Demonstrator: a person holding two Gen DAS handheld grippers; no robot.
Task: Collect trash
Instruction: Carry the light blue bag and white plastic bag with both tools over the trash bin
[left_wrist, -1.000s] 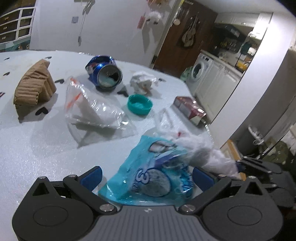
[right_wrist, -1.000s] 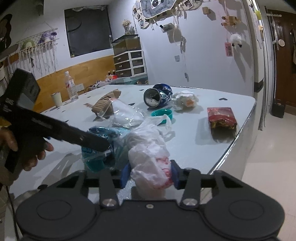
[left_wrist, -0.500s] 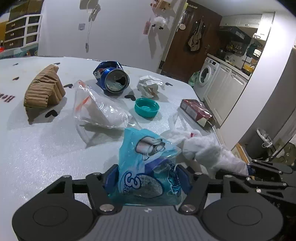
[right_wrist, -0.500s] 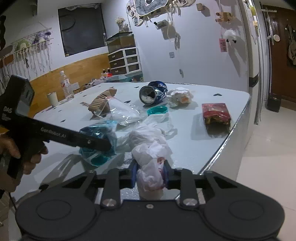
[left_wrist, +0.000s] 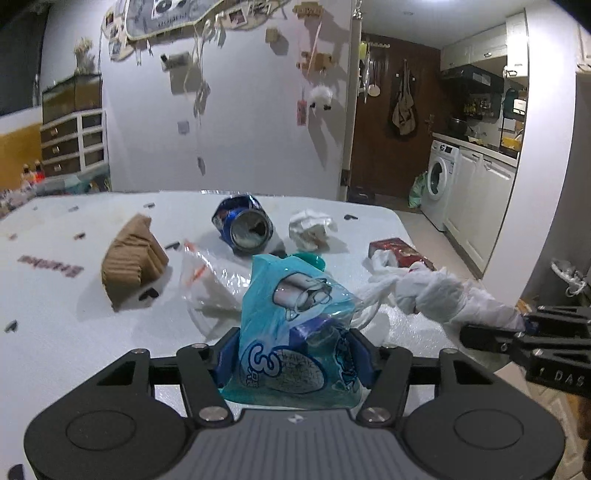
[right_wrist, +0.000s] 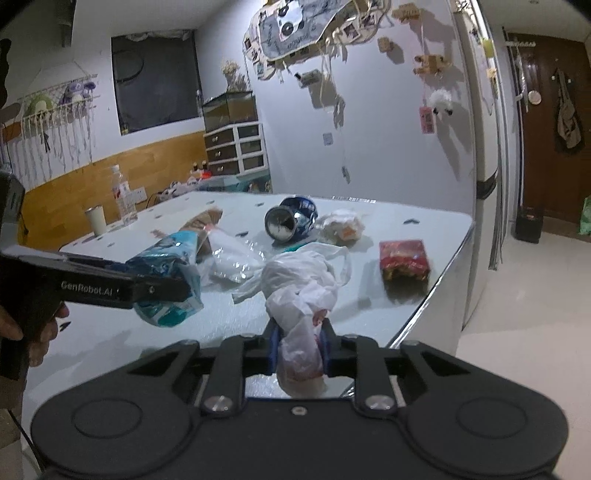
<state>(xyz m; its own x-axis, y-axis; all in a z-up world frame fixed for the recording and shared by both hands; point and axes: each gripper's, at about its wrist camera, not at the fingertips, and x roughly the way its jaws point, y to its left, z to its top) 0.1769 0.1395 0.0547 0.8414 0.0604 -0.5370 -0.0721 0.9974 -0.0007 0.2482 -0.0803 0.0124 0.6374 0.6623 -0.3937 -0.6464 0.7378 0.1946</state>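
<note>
Pickup step: the left tongs (left_wrist: 293, 363) are closing on the blue wrapper (left_wrist: 295, 332), the right tongs (right_wrist: 298, 349) are clamped on the white bag (right_wrist: 301, 284), both near the bench (left_wrist: 74, 332) edge. Next, I judge, the wrapper goes into the bag.

Far left on my right-wrist view I see a clear water bottle (right_wrist: 121, 195) standing beside a white cup (right_wrist: 96, 220) at the far edge of the surface (right_wrist: 406, 291). Behind them sits a white drawer chest (right_wrist: 236, 149) with a glass tank (right_wrist: 229, 108) on top. My left-wrist view shows a washing machine (left_wrist: 439, 181) far right, near a dark wooden door (left_wrist: 391, 122).
</note>
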